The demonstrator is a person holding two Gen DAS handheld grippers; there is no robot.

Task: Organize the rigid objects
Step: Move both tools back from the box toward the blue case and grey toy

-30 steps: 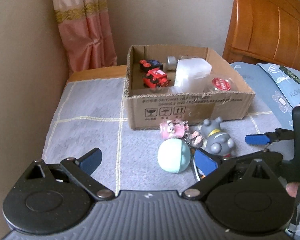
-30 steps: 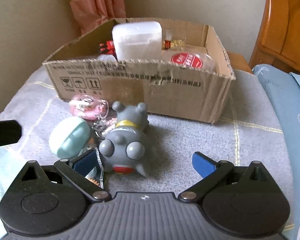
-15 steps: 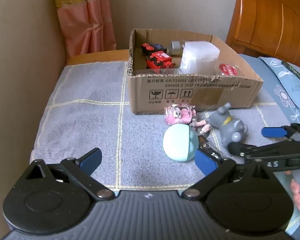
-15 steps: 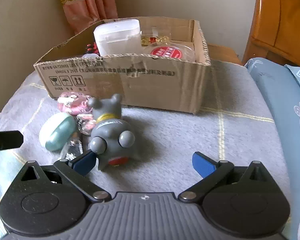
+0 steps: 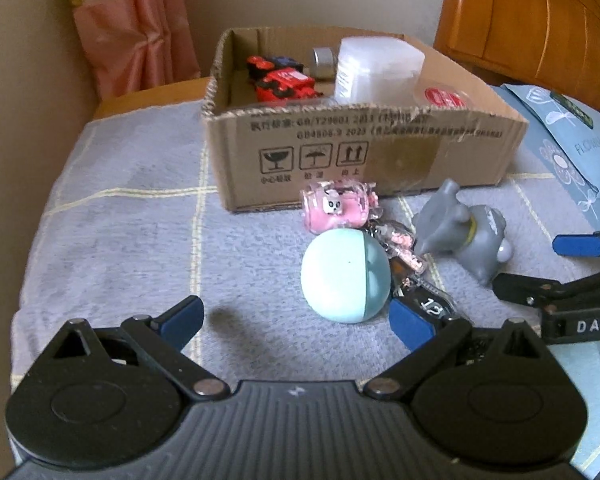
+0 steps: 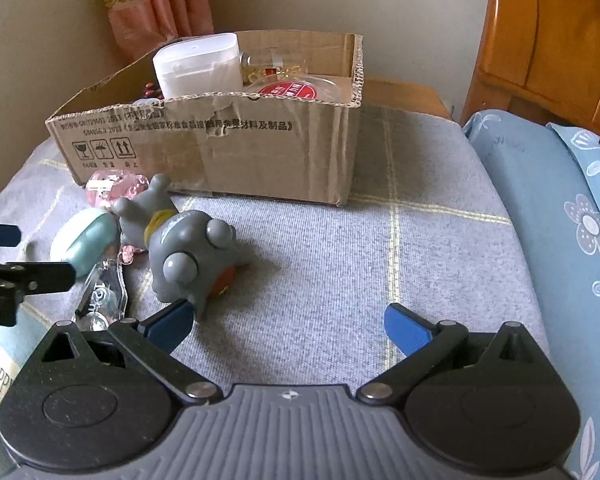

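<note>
A cardboard box [image 5: 380, 148] [image 6: 260, 152] holds red toy cars [image 5: 284, 80], a white plastic container [image 5: 376, 68] [image 6: 198, 64] and a red-lidded jar [image 6: 288, 90]. In front of it lie a pink toy [image 5: 336, 208], a mint ball [image 5: 346, 276] [image 6: 86, 240], a grey figurine [image 5: 464, 232] [image 6: 188, 252] and a clear keychain [image 6: 104, 300]. My left gripper [image 5: 296, 320] is open, just before the ball. My right gripper [image 6: 288, 324] is open and empty; its left finger touches the figurine. It also shows in the left wrist view [image 5: 548, 268].
The grey checked cloth [image 6: 380, 264] covers a small table against the wall. A pink curtain [image 5: 136, 28] hangs behind. A wooden headboard [image 6: 552, 40] and blue flowered bedding [image 6: 560, 208] lie to the right.
Both grippers have pulled back and shifted. The grey figurine has turned and now lies left of my right gripper's opening instead of between the fingers.
</note>
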